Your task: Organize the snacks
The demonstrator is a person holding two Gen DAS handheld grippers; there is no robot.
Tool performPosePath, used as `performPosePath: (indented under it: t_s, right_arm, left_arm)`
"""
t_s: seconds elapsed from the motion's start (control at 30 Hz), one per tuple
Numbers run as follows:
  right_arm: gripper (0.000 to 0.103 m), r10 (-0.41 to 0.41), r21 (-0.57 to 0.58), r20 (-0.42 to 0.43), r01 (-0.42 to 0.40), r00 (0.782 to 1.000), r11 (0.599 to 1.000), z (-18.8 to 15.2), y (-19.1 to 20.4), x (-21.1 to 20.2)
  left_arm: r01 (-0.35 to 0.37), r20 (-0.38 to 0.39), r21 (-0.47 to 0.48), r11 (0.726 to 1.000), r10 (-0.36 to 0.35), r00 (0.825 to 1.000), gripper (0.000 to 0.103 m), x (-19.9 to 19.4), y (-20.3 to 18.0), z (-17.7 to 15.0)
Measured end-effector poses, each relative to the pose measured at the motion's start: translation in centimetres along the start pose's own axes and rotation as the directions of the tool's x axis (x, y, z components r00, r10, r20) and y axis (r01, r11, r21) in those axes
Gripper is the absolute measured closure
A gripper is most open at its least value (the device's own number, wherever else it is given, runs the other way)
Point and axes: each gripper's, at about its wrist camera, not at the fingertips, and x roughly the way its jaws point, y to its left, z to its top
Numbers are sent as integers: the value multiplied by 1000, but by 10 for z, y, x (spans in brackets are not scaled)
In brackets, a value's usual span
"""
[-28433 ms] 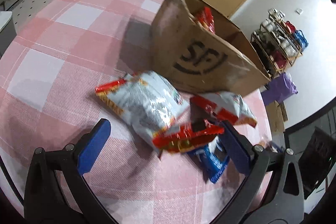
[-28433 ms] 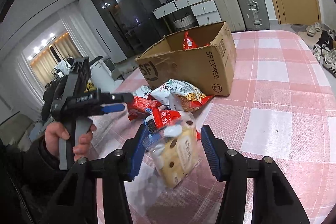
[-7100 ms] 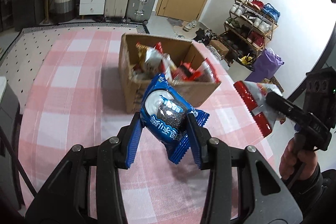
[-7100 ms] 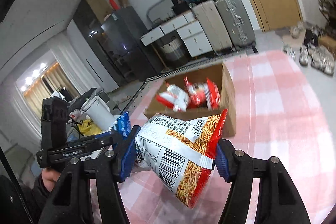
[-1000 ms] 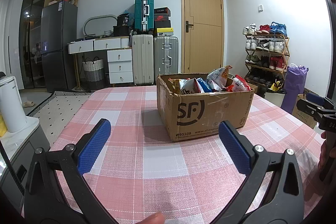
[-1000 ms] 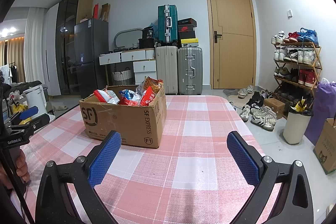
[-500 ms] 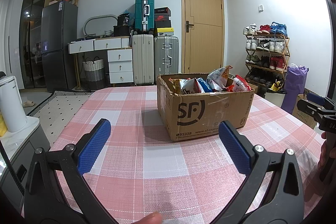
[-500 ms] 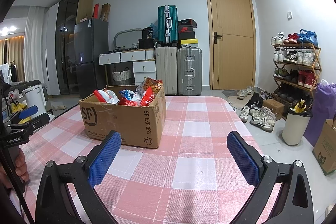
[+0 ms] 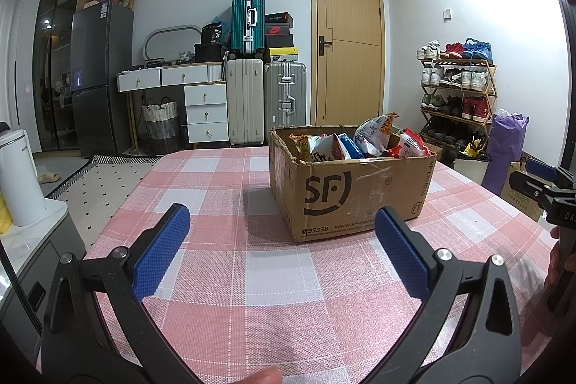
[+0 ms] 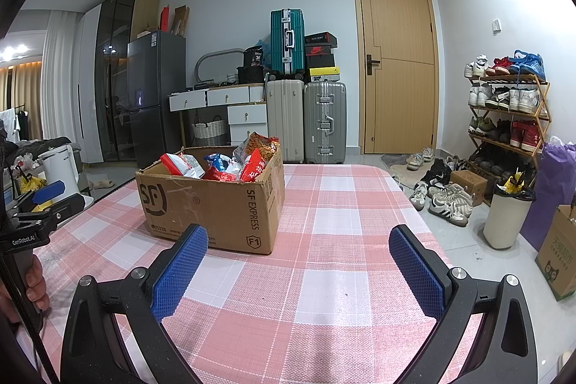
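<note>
Behind your two grippers, the brown cardboard box (image 9: 351, 193) is sitting full of snack packets (image 9: 360, 143); left gripper (image 9: 282, 242) and right gripper (image 10: 298, 260) are hovering, fingers wide apart.

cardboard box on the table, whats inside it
The cardboard box holds snack bags in red, white and blue, poking above the rim. Whatever lies beneath them is hidden by the walls.

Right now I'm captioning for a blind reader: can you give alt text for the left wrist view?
An open cardboard box full of snack packets stands on a pink checked tablecloth. The left tongs are open and empty in front of it; the right tongs show at the right edge.
</note>
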Motion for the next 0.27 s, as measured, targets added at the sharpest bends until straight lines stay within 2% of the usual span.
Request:
performPosePath:
  t_s: [0.27]
  right_arm:
    - [0, 0, 0, 0, 0, 1000, 1000, 0, 0, 0]
  left_arm:
    - [-10, -1, -7, 1000, 10, 1000, 0, 0, 1, 0]
